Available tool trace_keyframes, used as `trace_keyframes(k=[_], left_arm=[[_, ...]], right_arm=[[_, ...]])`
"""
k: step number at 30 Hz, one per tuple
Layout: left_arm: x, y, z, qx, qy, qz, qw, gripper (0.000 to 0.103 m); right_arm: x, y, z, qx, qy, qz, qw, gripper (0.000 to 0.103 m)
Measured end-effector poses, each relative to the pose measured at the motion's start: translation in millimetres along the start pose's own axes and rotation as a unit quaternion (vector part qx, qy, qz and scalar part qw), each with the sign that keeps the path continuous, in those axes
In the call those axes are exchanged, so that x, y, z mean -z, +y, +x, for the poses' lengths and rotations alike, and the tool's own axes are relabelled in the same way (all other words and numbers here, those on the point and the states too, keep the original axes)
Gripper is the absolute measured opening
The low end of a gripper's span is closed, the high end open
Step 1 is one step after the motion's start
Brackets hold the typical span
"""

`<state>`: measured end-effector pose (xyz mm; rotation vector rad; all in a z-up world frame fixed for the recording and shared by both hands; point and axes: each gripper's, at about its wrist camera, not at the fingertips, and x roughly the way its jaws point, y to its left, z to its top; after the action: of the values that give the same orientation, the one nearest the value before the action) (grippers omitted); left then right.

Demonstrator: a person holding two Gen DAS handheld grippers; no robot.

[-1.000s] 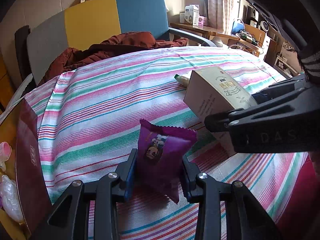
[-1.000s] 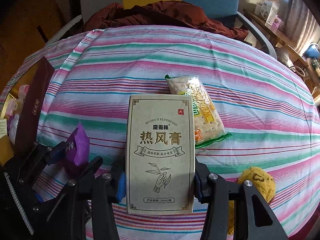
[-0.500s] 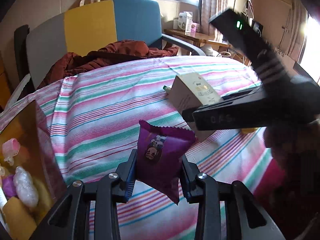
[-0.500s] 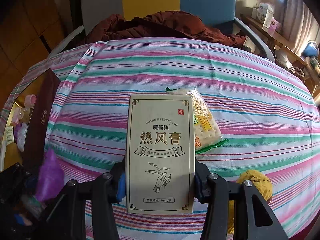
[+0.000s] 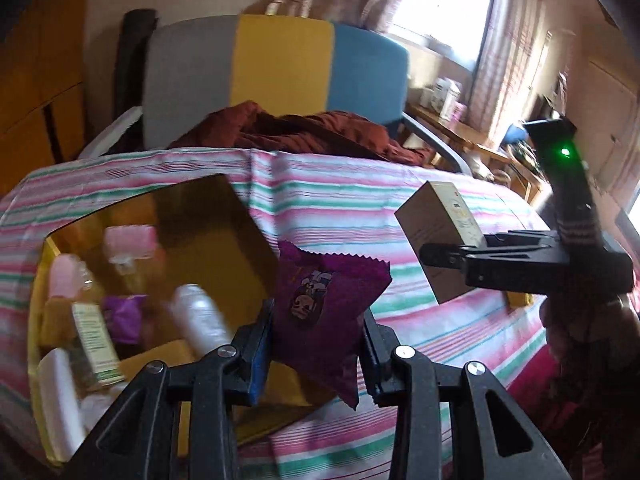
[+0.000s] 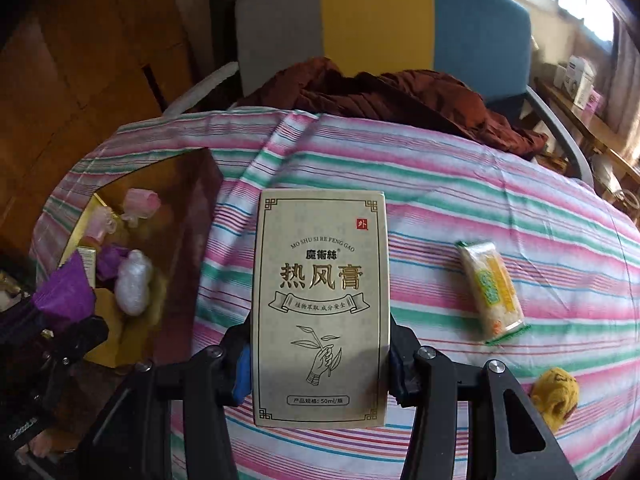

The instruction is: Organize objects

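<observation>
We've got our left tongs [image 5: 316, 344] clamped on the crinkly purple snack packet [image 5: 324, 312] at the open gold-lined box [image 5: 224, 232] near the table's left edge, already part-filled. Right tongs [image 6: 320, 364] grip the beige printed carton [image 6: 322, 304] mid-table; the yellow cracker pack [image 6: 490, 290] and fuzzy yellow ball [image 6: 556, 396] remain on the striped cloth [image 6: 460, 208].

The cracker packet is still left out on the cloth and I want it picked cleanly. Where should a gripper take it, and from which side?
Take the cracker packet across its narrow width near the middle, coming down from above. It lies flat on the striped cloth, long and slim, so the long sides probably fit between the fingers; the crimped ends look too thin. The right gripper is shut on the beige box.
</observation>
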<state>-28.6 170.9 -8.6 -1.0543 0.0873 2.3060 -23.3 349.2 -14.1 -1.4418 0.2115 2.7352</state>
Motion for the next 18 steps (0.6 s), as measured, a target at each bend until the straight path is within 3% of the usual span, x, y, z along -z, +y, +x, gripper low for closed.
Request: trace_keyframes(k=[8, 18], left_arm=[[-3, 80, -21, -0.026, -0.014, -0.097, 0.9949, 0.037], [3, 125, -15, -0.047, -0.010, -0.127, 0.9908, 0.037]], right_arm=[[-40, 83, 25, -0.069, 0.016, -0.029, 0.997, 0.051], [-89, 130, 83, -0.086, 0.044, 0.026, 0.995, 0.052]])
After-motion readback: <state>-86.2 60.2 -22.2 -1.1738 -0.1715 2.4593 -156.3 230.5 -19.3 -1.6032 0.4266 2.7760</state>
